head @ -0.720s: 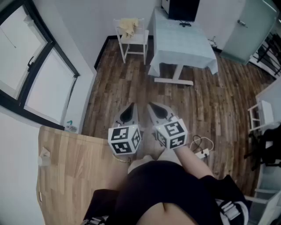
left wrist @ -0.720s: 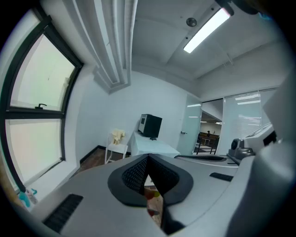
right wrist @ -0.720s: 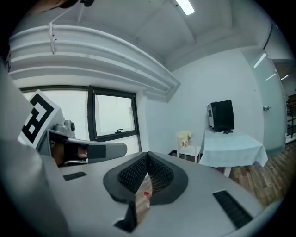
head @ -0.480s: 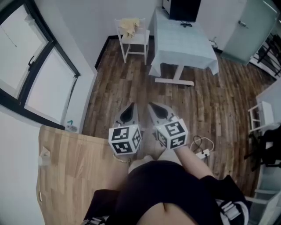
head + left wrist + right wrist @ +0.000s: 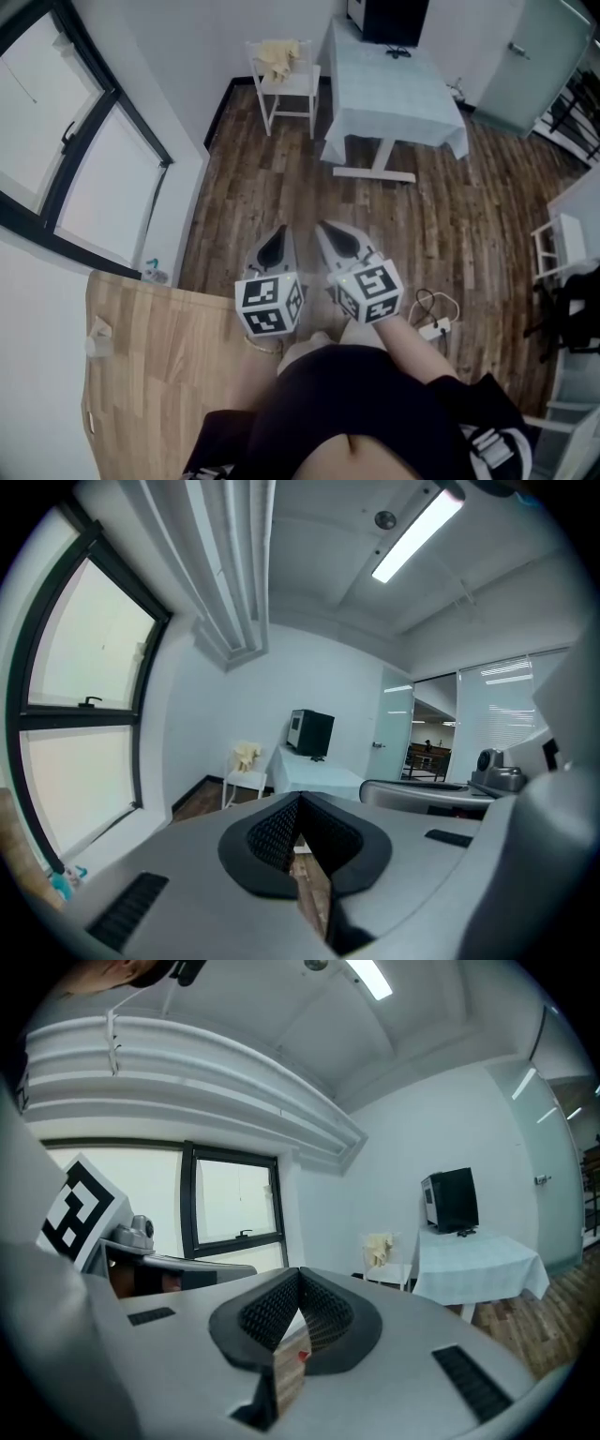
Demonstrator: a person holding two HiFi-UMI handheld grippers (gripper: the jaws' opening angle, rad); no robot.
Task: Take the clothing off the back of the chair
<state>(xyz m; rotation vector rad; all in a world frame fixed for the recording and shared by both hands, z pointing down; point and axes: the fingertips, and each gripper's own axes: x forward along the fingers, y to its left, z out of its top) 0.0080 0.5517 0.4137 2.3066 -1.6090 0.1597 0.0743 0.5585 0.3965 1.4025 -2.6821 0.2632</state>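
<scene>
A pale yellow piece of clothing [image 5: 277, 54] hangs over the back of a white chair [image 5: 292, 91] far across the room, by the wall. It shows small in the left gripper view as clothing [image 5: 247, 756] and in the right gripper view as clothing [image 5: 379, 1248]. My left gripper [image 5: 277, 236] and right gripper [image 5: 330, 234] are held side by side close to the person's body, well short of the chair. Both are shut with nothing between the jaws.
A table with a light cloth [image 5: 394, 89] stands right of the chair, with a black monitor [image 5: 392, 19] on it. A wooden desk top [image 5: 150, 366] lies at the lower left. A cable and power strip [image 5: 433, 323] lie on the floor. Windows [image 5: 56, 141] line the left wall.
The view has shifted slightly; both grippers sit a little lower in the head view. Neither has opened.
</scene>
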